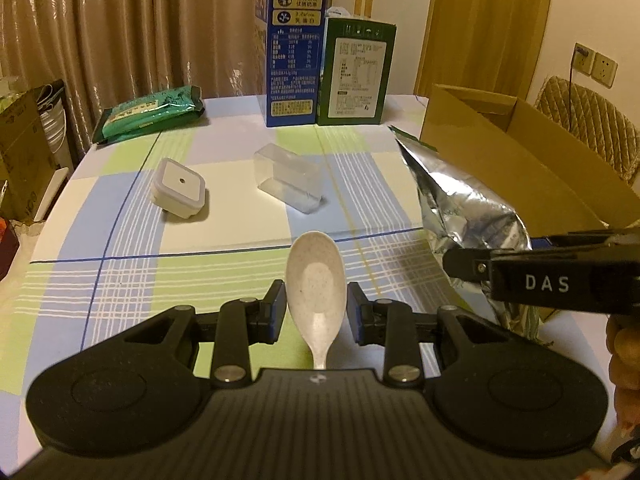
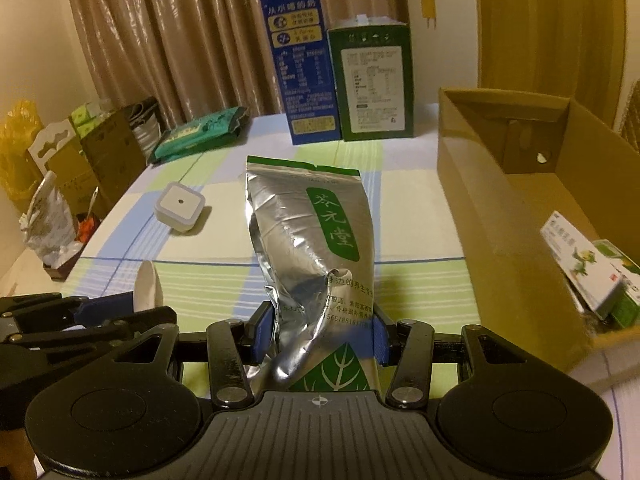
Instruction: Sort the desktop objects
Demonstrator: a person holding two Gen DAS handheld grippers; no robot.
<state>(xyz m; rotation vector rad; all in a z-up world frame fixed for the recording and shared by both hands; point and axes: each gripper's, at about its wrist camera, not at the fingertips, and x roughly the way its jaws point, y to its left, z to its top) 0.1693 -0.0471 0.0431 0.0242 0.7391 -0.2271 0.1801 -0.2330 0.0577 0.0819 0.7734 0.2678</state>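
Note:
My left gripper [image 1: 316, 312] is shut on a speckled white spoon [image 1: 316, 276], bowl pointing forward, held above the checked tablecloth. The spoon's bowl also shows in the right wrist view [image 2: 147, 285]. My right gripper [image 2: 318, 330] is shut on the lower part of a silver foil tea bag [image 2: 308, 240] with a green label. The bag also shows at the right of the left wrist view [image 1: 460, 204], next to the right gripper's body [image 1: 548, 280]. A brown cardboard box [image 2: 460, 184] stands open at the right, with small medicine boxes [image 2: 592, 276] inside.
On the table lie a small white lidded container [image 1: 180, 186], a clear plastic box [image 1: 290, 178] and a green packet [image 1: 152, 114]. A blue carton [image 1: 294, 52] and a green carton [image 1: 358, 72] stand at the back. Boxes and bags [image 2: 72, 168] sit left of the table.

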